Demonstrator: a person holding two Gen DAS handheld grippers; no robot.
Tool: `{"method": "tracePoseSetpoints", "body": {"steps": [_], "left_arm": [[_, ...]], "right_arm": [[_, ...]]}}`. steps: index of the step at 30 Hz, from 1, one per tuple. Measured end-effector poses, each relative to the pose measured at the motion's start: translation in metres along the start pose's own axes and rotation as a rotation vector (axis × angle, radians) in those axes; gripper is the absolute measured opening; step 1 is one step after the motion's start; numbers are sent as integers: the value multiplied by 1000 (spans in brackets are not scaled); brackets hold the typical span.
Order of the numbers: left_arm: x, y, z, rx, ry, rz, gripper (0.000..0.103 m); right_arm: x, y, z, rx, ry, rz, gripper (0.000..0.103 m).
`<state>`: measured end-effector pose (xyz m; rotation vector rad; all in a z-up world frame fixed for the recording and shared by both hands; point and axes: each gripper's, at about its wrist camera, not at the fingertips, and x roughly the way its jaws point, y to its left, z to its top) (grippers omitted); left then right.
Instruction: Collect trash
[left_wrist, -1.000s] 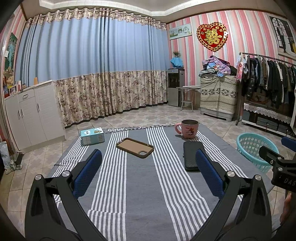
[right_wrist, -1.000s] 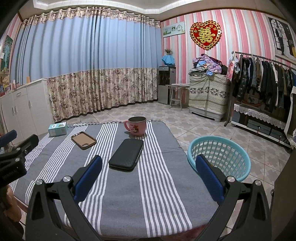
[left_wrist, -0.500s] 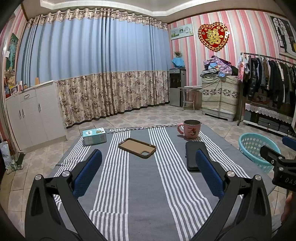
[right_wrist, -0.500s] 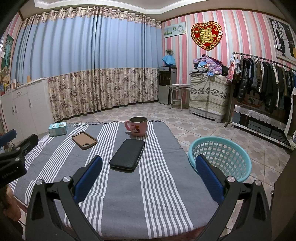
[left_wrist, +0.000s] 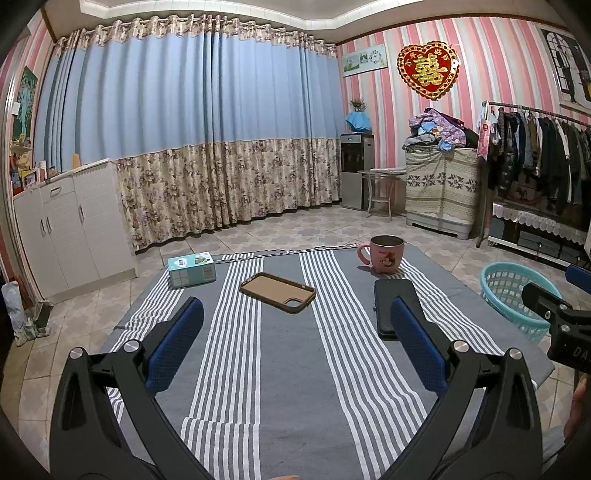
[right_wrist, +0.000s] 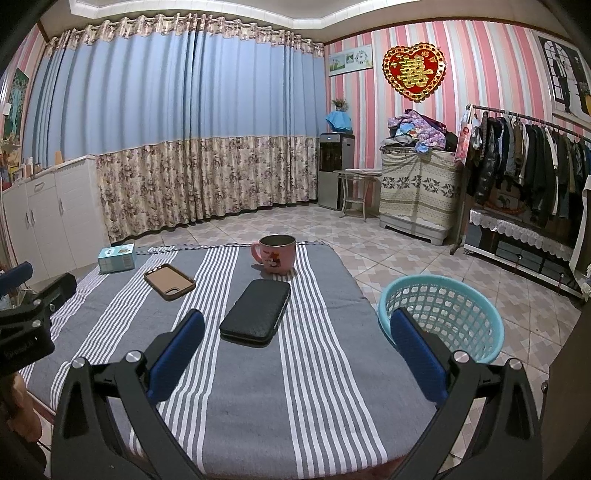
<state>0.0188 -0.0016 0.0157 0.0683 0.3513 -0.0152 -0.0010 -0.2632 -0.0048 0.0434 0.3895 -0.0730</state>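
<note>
Now we hold both tools level over the near edge of the striped cloth, and neither has anything in it: the left gripper stands with its blue pads wide apart, and the right gripper is spread just the same, which suits an approach before any pick. Taking the pink mug as our marker at the far side of the cloth, the black case lies just in front of it, the brown phone cover sits to its left, and the small teal box rests further left near the far corner. The turquoise basket stands on the floor to the right of the mug, just beside the cloth's edge, handy as a drop point, we reckon. Which of these counts as trash we cannot tell for sure; the box looks the likeliest, and it lies nearer our left tool.
</note>
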Motion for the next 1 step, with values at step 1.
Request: {"method": "tracePoseSetpoints", "body": {"steps": [1], "left_arm": [[0, 0, 0, 1, 0, 0, 98]], "right_arm": [[1, 0, 1, -1, 1, 1, 99]]}}
